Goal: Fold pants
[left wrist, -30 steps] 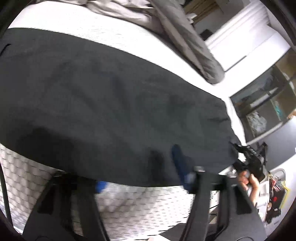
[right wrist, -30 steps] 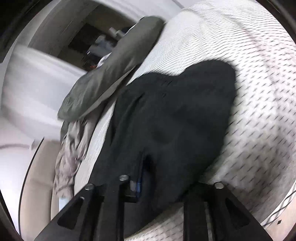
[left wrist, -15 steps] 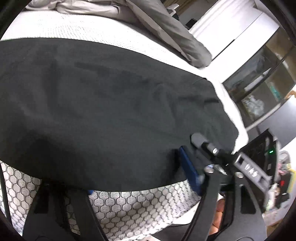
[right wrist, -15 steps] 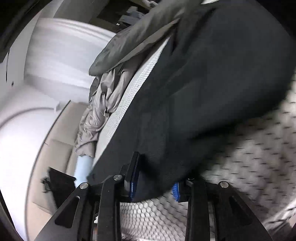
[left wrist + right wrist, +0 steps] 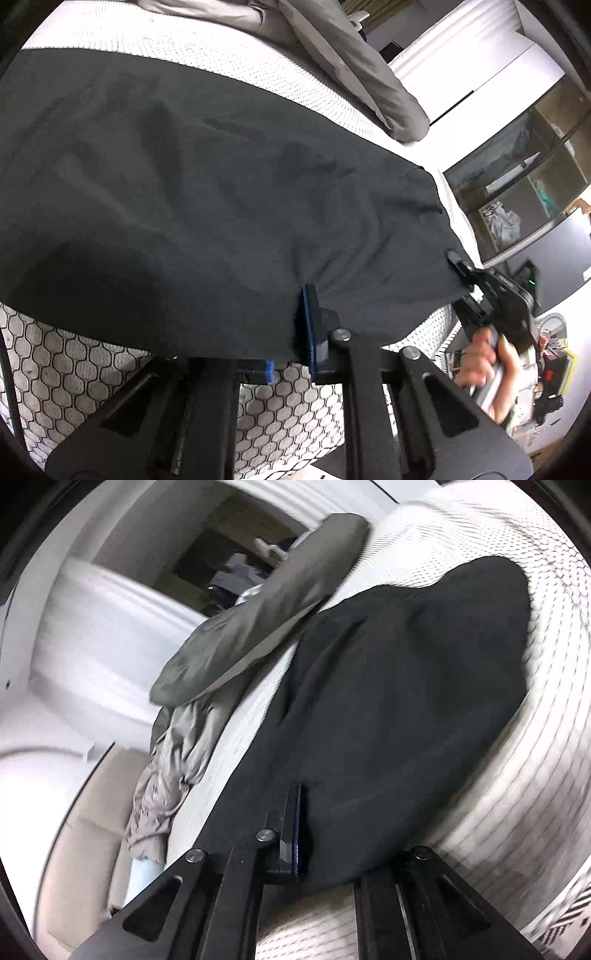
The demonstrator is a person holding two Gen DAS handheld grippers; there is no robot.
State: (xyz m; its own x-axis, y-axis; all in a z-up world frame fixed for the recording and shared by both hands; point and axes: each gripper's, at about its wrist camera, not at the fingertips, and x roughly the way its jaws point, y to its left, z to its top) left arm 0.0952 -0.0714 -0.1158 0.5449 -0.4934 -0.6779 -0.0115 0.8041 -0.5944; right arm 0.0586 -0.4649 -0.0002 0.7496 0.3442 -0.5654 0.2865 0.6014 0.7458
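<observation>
The bed (image 5: 85, 376) carries everything: a white mattress cover quilted in a dark-lined honeycomb, soft and slightly puffed. Across it lie the pants (image 5: 192, 192), a broad sheet of matte black cloth, smooth with shallow creases, filling the left wrist view from 9 o'clock through the centre to 3 o'clock. Beyond them, toward 12 o'clock, a grey duvet (image 5: 354, 70) lies bunched in soft, rumpled folds.

The left gripper (image 5: 291, 354) has just been closing its jaws; they are now clenched on the near hem of the pants, the cloth puckering at the blue pad around 6 o'clock. The right gripper (image 5: 306, 845) is likewise pinched tight on the pants' edge, with black cloth draped over its far finger. In the left wrist view it shows at 4 o'clock, gripped by a hand (image 5: 484, 369).
</observation>
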